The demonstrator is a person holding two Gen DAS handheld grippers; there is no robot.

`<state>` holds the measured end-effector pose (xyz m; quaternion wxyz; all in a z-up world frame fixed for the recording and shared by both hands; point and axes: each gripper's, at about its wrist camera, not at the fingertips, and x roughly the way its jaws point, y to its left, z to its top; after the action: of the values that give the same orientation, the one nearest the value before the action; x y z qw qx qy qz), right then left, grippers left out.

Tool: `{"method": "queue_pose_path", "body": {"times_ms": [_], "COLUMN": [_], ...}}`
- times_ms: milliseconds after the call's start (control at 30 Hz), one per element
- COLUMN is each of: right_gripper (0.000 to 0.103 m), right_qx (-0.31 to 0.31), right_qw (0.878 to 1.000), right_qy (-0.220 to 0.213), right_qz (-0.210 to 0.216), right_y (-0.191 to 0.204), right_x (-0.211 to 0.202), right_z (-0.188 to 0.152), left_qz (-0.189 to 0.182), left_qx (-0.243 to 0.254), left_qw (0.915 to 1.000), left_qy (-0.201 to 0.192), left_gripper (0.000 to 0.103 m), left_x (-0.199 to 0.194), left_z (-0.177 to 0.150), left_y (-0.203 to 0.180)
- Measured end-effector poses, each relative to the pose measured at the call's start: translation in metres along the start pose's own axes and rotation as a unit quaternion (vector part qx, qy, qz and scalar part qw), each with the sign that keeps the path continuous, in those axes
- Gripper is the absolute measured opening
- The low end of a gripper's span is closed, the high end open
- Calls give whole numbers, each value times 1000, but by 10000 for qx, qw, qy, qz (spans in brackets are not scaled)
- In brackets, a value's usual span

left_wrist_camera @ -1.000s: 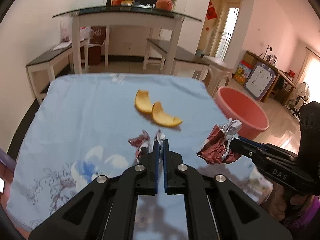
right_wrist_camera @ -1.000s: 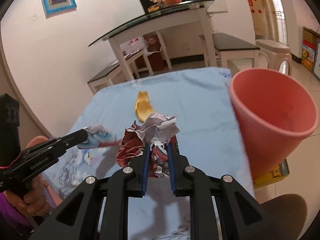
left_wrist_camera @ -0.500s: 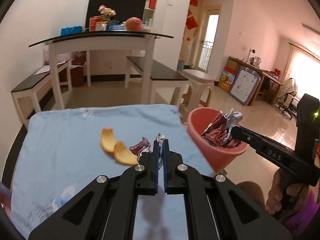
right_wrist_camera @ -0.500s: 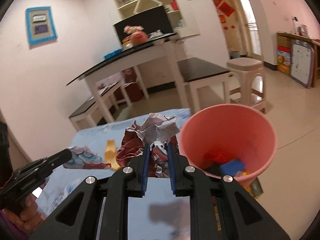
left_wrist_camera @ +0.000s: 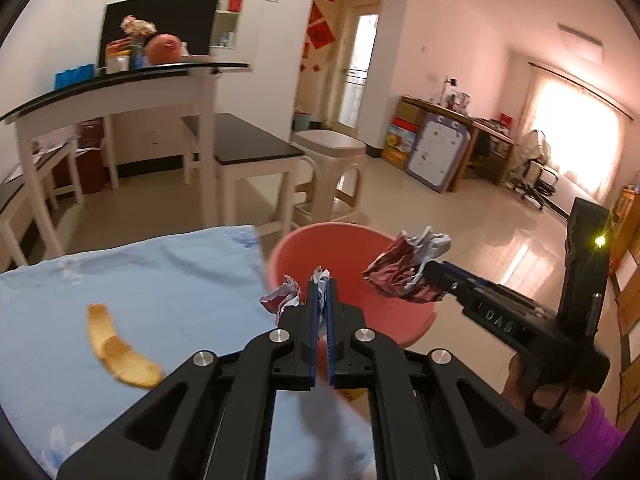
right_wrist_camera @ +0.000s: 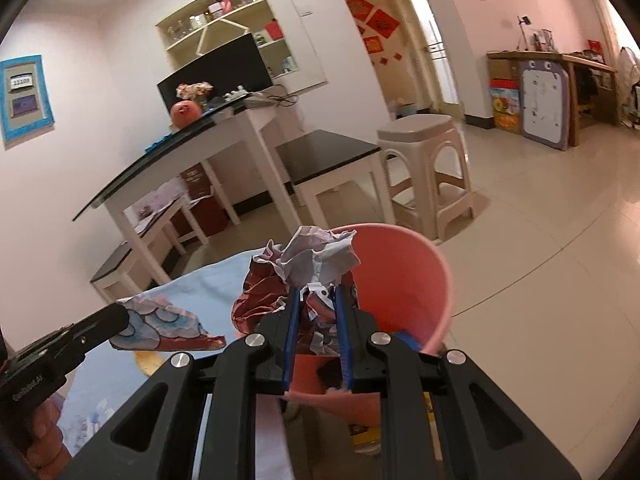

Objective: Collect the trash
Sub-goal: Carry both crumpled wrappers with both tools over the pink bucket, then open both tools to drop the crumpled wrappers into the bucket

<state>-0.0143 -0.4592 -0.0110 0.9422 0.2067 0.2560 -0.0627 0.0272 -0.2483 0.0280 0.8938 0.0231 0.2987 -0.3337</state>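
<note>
My left gripper (left_wrist_camera: 320,286) is shut on a small crumpled wrapper (left_wrist_camera: 282,298), held at the near rim of the pink bin (left_wrist_camera: 348,276). The wrapper also shows in the right wrist view (right_wrist_camera: 160,328). My right gripper (right_wrist_camera: 316,294) is shut on a crumpled red-and-white paper ball (right_wrist_camera: 308,270), held over the bin's mouth (right_wrist_camera: 404,276); the ball also shows in the left wrist view (left_wrist_camera: 404,268). Orange peel (left_wrist_camera: 116,348) lies on the blue tablecloth (left_wrist_camera: 140,280).
The pink bin stands on the floor off the table's right edge, with some trash inside (right_wrist_camera: 408,340). A plastic stool (left_wrist_camera: 332,176), benches and a glass-topped table (left_wrist_camera: 120,92) stand beyond. Open tiled floor (left_wrist_camera: 460,224) lies to the right.
Both grippers have swung right from over the tablecloth to the bin, each still holding its paper. The peel now lies left of the left gripper.
</note>
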Motion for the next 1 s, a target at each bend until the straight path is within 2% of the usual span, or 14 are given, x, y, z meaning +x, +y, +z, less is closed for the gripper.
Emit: {"method": "queue_pose_path", "body": {"times_ms": [367, 533, 733, 767, 833, 867, 1000], "right_gripper": [17, 17, 18, 19, 19, 19, 23], "right_qx": [335, 348, 406, 412, 416, 416, 377], "right_qw": [9993, 9990, 9986, 9985, 9985, 9984, 9985], "right_qy": [149, 244, 315, 319, 330, 334, 354], "right_qz": [-100, -140, -133, -141, -161, -163, -178], "right_y": [-35, -39, -41, -41, -40, -38, -37], "right_x": [15, 26, 34, 35, 36, 36, 37], "right_z": [-2, -4, -6, -6, -6, -6, -7], "left_qz": [-272, -203, -262, -269, -282, -332, -370], "left_qx": [150, 51, -100, -109, -152, -186, -224], "left_qw": [9989, 9986, 9963, 9960, 9956, 9953, 9954], "left_qy": [349, 478, 815, 849, 880, 885, 856], "left_gripper": [3, 3, 5, 8, 38, 43, 45], "left_x": [65, 78, 88, 89, 89, 89, 86], "left_z": [0, -5, -9, -9, -9, -9, -10], "left_y": [-24, -17, -11, -11, -11, -9, -7]}}
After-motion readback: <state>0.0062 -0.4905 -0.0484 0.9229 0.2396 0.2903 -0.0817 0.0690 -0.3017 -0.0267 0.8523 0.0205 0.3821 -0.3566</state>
